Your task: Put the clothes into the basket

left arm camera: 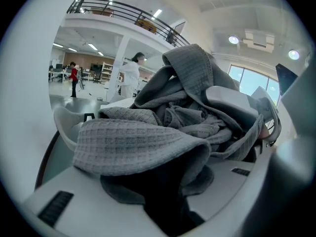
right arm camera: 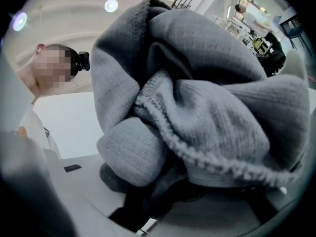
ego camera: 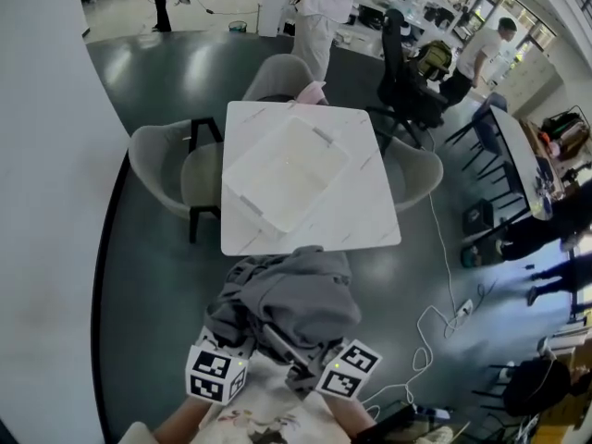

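Observation:
A bundle of grey waffle-knit clothes (ego camera: pixel 287 299) hangs in the air just short of the table's near edge, carried between both grippers. My left gripper (left arm camera: pixel 168 201) is shut on a dark fold of the clothes (left arm camera: pixel 143 137), which pile up over its jaws. The right gripper (right arm camera: pixel 160 196) is shut on the same clothes (right arm camera: pixel 207 117), which fill its view. In the head view only the two marker cubes show, left (ego camera: pixel 217 374) and right (ego camera: pixel 350 370); the fingertips are hidden under cloth. The pale, see-through basket (ego camera: pixel 242 169) sits on the white marble table (ego camera: pixel 370 220), with nothing visible in it.
Grey shell chairs stand at the table's left (ego camera: pixel 153 160), far side (ego camera: pixel 277 77) and right (ego camera: pixel 421 169). A black office chair (ego camera: pixel 407 86) is further right. A white cable (ego camera: pixel 435 322) lies on the dark floor. People stand in the background, and a white wall runs along the left.

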The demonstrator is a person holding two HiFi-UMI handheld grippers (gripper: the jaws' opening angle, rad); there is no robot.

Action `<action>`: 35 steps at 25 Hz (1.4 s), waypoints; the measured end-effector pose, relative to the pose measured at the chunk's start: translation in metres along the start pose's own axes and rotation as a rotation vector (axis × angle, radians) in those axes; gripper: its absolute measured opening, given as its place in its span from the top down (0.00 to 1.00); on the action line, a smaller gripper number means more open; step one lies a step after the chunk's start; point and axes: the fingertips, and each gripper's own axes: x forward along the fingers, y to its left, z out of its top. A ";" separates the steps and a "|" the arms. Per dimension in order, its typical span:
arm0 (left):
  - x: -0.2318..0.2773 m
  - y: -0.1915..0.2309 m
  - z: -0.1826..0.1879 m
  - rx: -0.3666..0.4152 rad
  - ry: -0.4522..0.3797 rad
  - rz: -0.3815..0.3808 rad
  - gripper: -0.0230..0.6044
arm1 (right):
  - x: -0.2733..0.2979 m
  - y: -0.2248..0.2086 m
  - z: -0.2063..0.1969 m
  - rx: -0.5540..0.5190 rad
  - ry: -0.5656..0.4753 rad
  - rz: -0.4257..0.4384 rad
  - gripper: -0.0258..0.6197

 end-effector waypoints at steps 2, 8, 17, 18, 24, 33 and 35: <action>0.005 0.004 0.005 0.004 0.002 0.003 0.73 | 0.005 -0.005 0.005 0.001 0.000 0.003 0.71; 0.013 0.018 0.022 -0.004 0.005 0.037 0.73 | 0.023 -0.014 0.019 0.013 0.019 0.038 0.71; 0.051 0.035 0.064 0.007 0.017 0.048 0.73 | 0.047 -0.047 0.061 0.008 0.018 0.054 0.71; 0.059 0.036 0.068 0.008 0.019 0.046 0.73 | 0.048 -0.054 0.066 0.007 0.017 0.054 0.71; 0.092 0.039 0.098 0.023 0.028 0.058 0.73 | 0.055 -0.083 0.100 0.023 0.004 0.069 0.71; 0.125 0.054 0.136 0.032 0.037 0.112 0.73 | 0.075 -0.116 0.139 0.048 0.006 0.124 0.71; 0.131 0.057 0.141 0.024 0.040 0.131 0.73 | 0.080 -0.123 0.145 0.057 0.015 0.139 0.71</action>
